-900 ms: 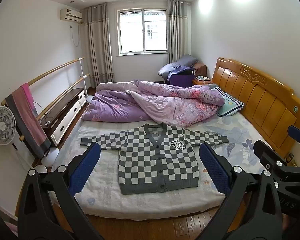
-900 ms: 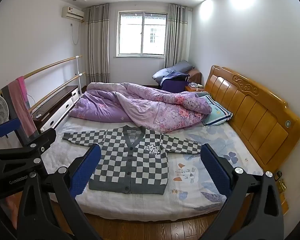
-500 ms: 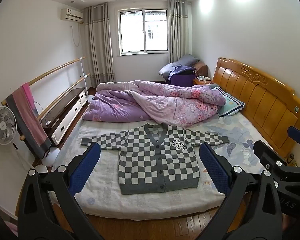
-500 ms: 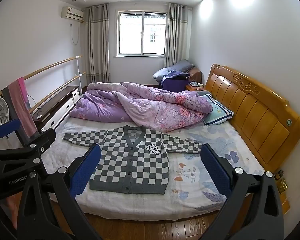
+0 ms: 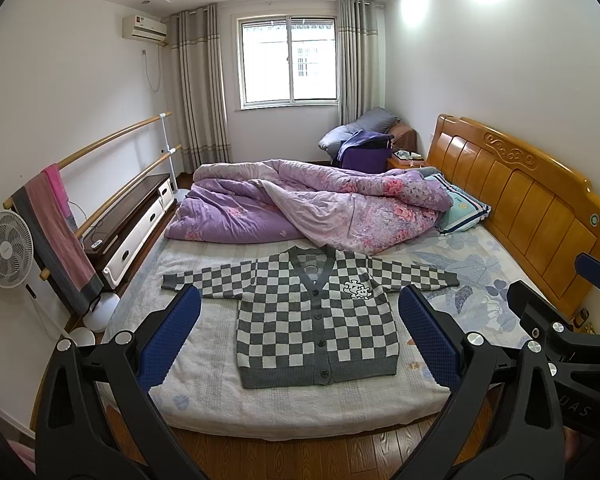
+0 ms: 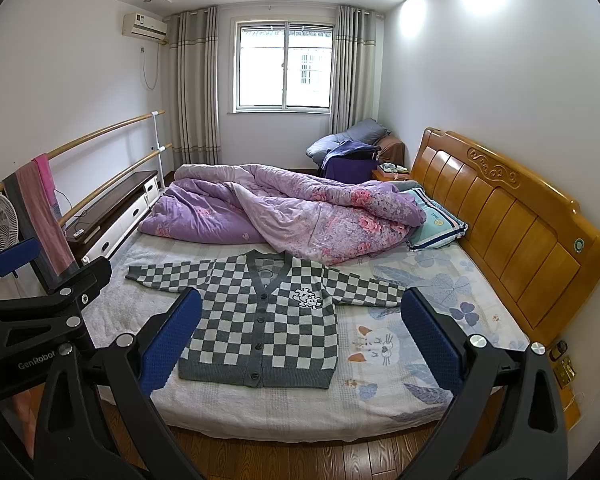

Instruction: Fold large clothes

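Observation:
A grey-and-white checkered cardigan [image 5: 316, 320] [image 6: 260, 328] lies flat and buttoned on the near half of the bed [image 5: 204, 396] [image 6: 384, 404], both sleeves spread sideways, hem toward me. My left gripper [image 5: 300, 340] hangs open above the bed's near edge, well short of the cardigan, nothing between its blue pads [image 5: 172, 340]. My right gripper [image 6: 300, 340] is likewise open and empty, held back from the bed. Each gripper shows at the other view's edge: the right gripper [image 5: 572, 320] and the left gripper [image 6: 32, 280].
A bunched purple floral quilt [image 5: 308, 208] covers the bed's far half, just behind the cardigan's collar. A pillow [image 5: 460, 208] lies by the wooden headboard [image 5: 520, 208] on the right. On the left stand a fan [image 5: 6, 248], wooden rails with a towel [image 5: 56, 232] and a low cabinet [image 5: 132, 220]. Wood floor [image 5: 300, 456] lies below.

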`<act>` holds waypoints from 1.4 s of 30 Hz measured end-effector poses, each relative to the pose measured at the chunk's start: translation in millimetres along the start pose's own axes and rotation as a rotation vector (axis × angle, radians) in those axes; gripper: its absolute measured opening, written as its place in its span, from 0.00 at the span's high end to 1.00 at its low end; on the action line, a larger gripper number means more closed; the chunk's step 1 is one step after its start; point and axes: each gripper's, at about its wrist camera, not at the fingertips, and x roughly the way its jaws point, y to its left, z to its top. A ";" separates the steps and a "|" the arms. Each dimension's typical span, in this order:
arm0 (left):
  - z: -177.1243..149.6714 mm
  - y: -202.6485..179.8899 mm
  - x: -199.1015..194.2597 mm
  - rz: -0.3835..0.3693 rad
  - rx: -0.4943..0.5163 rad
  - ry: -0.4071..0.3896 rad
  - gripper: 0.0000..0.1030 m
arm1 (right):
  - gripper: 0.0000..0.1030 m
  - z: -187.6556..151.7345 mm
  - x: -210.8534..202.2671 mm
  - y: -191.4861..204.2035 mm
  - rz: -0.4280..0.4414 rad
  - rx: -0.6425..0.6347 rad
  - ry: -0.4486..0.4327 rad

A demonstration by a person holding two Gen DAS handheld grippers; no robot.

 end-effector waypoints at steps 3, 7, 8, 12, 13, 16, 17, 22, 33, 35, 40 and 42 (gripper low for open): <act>-0.1 -0.1 0.1 0.000 0.000 0.001 0.05 | 0.07 0.0 0.1 0.0 -0.001 -0.001 0.000; 0.0 -0.2 0.1 0.000 0.001 0.001 0.05 | 0.07 0.3 0.7 -0.3 0.000 0.000 0.000; -0.1 -0.2 0.1 0.001 0.000 0.000 0.05 | 0.07 0.2 0.7 -0.4 0.001 0.001 0.000; -2.0 2.7 2.4 0.001 0.001 0.000 0.05 | 0.07 0.5 1.5 -0.8 0.000 -0.001 0.003; -3.0 3.8 3.4 0.001 0.000 0.001 0.05 | 0.07 0.1 2.0 0.8 0.000 -0.002 0.004; -3.1 6.0 2.6 0.001 0.001 0.001 0.05 | 0.07 -1.5 7.6 4.4 0.000 -0.004 0.005; -3.6 6.8 3.0 0.001 0.001 0.001 0.05 | 0.07 -1.5 7.9 4.4 0.000 -0.004 0.005; -3.7 6.6 3.2 0.001 0.001 0.002 0.05 | 0.07 -2.8 9.8 7.5 0.001 -0.003 0.007; -12.1 35.2 20.4 0.002 0.004 0.001 0.05 | 0.07 0.5 15.3 14.4 -0.006 -0.008 0.016; -10.9 36.0 26.4 0.000 0.004 0.006 0.05 | 0.07 1.0 15.8 13.8 -0.007 -0.009 0.018; -6.7 41.0 32.2 -0.007 0.007 0.013 0.05 | 0.07 2.3 20.0 18.5 -0.013 -0.009 0.025; -6.2 40.7 33.1 -0.006 0.007 0.013 0.05 | 0.07 3.7 22.3 21.8 -0.017 -0.009 0.028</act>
